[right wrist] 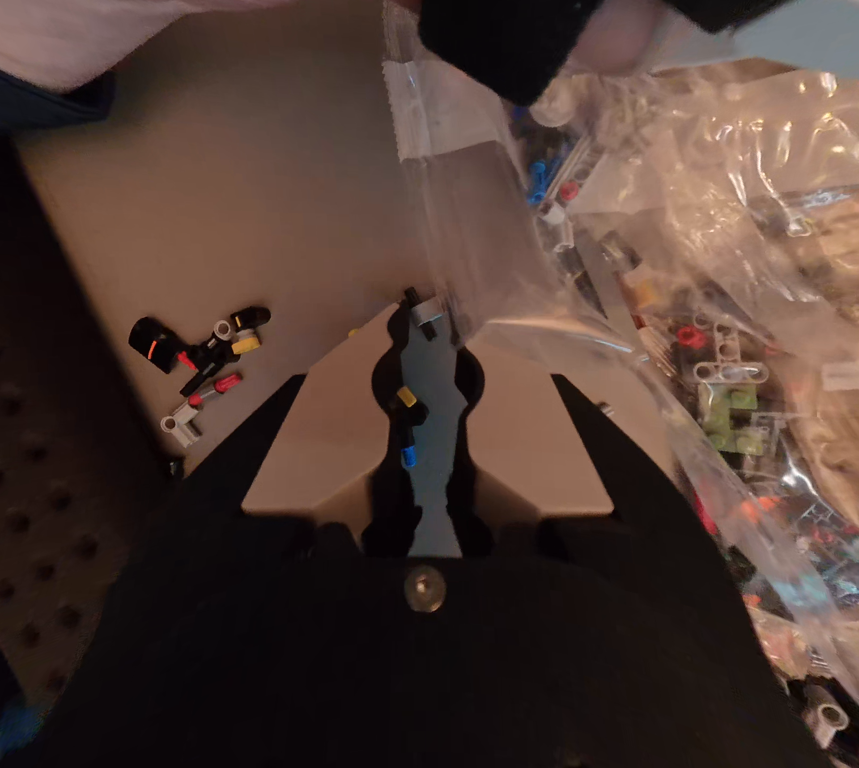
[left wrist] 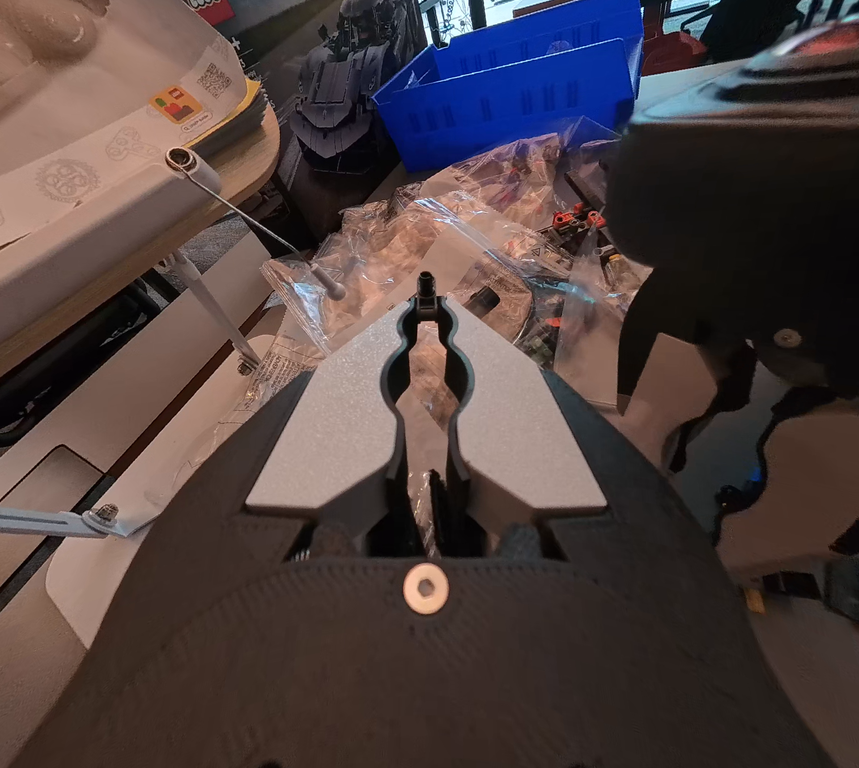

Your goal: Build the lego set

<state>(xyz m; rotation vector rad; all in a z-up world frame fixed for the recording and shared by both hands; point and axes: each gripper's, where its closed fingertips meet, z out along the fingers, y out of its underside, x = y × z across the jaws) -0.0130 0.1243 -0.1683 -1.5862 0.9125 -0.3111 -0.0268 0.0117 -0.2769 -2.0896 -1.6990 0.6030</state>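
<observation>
left gripper [left wrist: 426, 306] fills the near view, its tips pinched on a small black connector [left wrist: 425, 291] that pokes out past them, above a heap of clear parts bags [left wrist: 437, 225]. right gripper [right wrist: 425, 318] clamps a grey sleeve with a black pin [right wrist: 424, 312] through it — held over the table [right wrist: 241, 188], beside the bags. loose pieces [right wrist: 204, 355] lie at the table's left edge.

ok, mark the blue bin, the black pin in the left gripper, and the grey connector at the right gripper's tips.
blue bin [left wrist: 506, 118]: left wrist view, on its front wall.
black pin [left wrist: 426, 291]: left wrist view, on the shaft above the tips.
grey connector [right wrist: 426, 311]: right wrist view, on its grey sleeve.
</observation>
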